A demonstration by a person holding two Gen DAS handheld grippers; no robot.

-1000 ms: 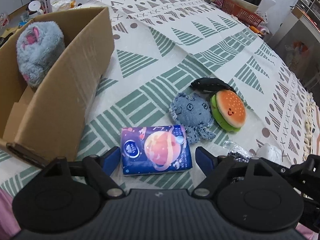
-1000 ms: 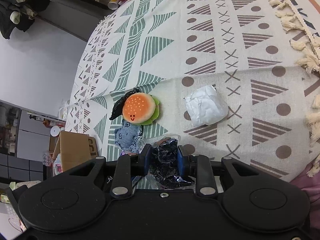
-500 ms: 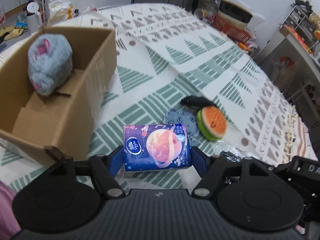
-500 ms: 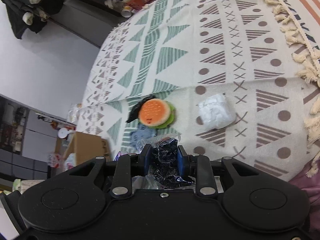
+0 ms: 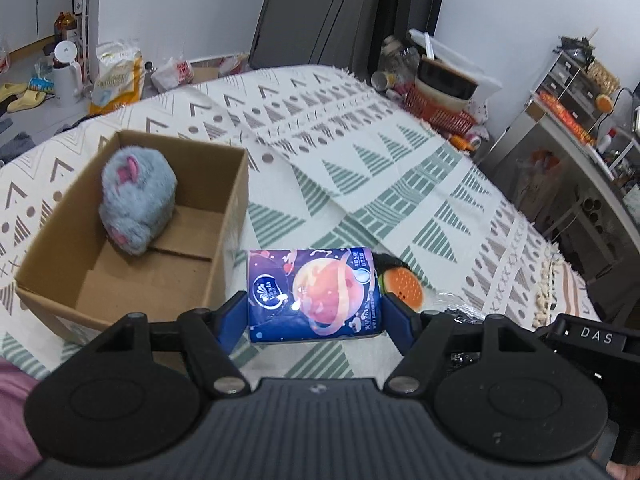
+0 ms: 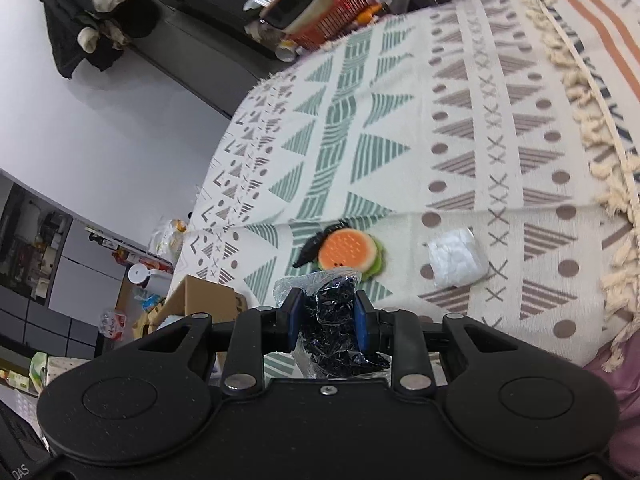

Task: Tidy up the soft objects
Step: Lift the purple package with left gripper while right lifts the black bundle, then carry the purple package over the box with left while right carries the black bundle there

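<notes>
The left gripper [image 5: 313,312] clamps a purple planet-printed tissue pack [image 5: 313,293] by its short ends, long axis crosswise between the blue fingers, lifted beside an open brown cardboard box [image 5: 230,216] holding a grey plush mouse [image 5: 136,200]. The right gripper [image 6: 325,317] pinches a crinkled black plastic bag [image 6: 330,320] above the patterned cloth [image 6: 400,120].

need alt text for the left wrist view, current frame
The left gripper holds a purple tissue pack printed with a planet between its blue fingers, above a patterned cloth. To its left, an open cardboard box holds a grey plush toy; a burger plush peeks out behind the pack.
</notes>
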